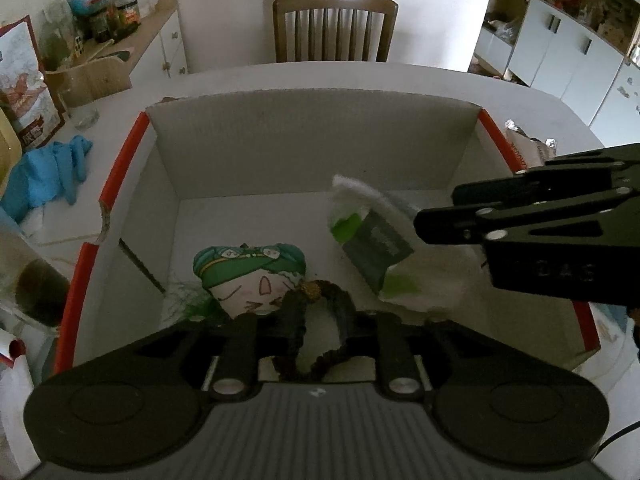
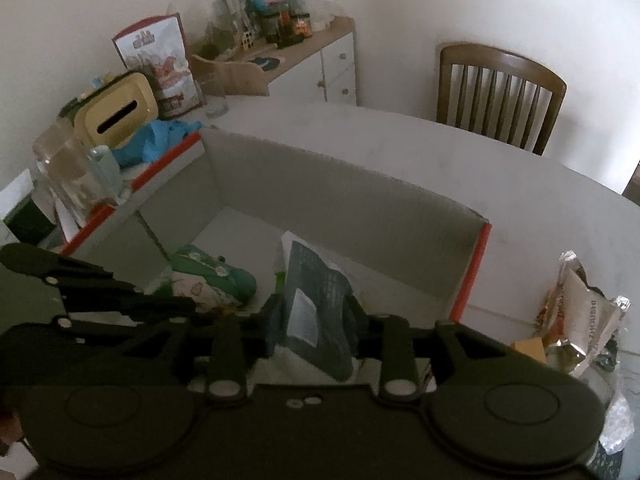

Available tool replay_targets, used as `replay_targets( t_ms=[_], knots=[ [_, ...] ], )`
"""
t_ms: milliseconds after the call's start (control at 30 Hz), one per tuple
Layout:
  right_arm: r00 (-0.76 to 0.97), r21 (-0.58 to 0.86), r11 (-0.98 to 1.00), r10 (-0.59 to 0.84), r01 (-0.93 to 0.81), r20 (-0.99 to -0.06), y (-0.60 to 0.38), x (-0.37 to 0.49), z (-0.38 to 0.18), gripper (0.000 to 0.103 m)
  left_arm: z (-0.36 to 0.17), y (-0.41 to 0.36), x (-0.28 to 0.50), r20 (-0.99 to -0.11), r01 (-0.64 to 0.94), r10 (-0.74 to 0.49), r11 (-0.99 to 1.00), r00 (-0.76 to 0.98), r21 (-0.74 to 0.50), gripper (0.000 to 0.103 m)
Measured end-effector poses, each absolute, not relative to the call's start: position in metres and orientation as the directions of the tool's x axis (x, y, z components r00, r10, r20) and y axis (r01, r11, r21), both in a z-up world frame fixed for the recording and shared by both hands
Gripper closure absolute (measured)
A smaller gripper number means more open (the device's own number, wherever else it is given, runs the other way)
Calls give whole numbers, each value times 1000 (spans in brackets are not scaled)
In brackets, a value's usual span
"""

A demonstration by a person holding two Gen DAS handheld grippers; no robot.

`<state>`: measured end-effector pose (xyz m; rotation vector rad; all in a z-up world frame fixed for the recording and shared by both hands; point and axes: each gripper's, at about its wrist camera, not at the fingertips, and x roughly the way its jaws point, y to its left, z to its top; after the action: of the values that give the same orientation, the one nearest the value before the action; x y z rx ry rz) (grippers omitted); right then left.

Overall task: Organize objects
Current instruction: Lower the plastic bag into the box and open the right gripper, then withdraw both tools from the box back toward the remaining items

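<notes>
As both jaws stand apart over box (image 1: 280,148): left gripper (image 1: 316,332) around scrunchie (image 1: 320,320), right gripper (image 2: 312,336) around packet (image 2: 316,312) — let both drop, lift straight out w/o snagging.

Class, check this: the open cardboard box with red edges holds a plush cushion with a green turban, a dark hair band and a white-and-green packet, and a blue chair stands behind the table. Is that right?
One detail is wrong: the chair is brown wood, not blue, as the left wrist view shows. The box does hold the cushion, hair band and packet.
</notes>
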<state>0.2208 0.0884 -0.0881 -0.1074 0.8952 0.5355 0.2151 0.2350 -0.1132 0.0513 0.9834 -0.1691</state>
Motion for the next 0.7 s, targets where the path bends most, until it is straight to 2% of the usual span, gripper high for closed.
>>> replay_targets(
  t_ms=[67,133,500,700],
  knots=[
    [508,140,861,411,-489,-757,85,216,-83,67,-110,236,211,-825,160,-118,987,553,-34,58],
    [512,148,856,425,-496,-746,83,211,-77,64,-106,236,207,-813,153,-112,988,572,-28,51],
    [544,164,841,469,-516,-695,58,178,-52,51,-77,232,185,-773,152,-120,988,623,-31,51],
    [568,187,841,491,-508,-660,36,159,-39,43,-60,222,170,-743,177,-155,983,651,-51,41]
  ],
)
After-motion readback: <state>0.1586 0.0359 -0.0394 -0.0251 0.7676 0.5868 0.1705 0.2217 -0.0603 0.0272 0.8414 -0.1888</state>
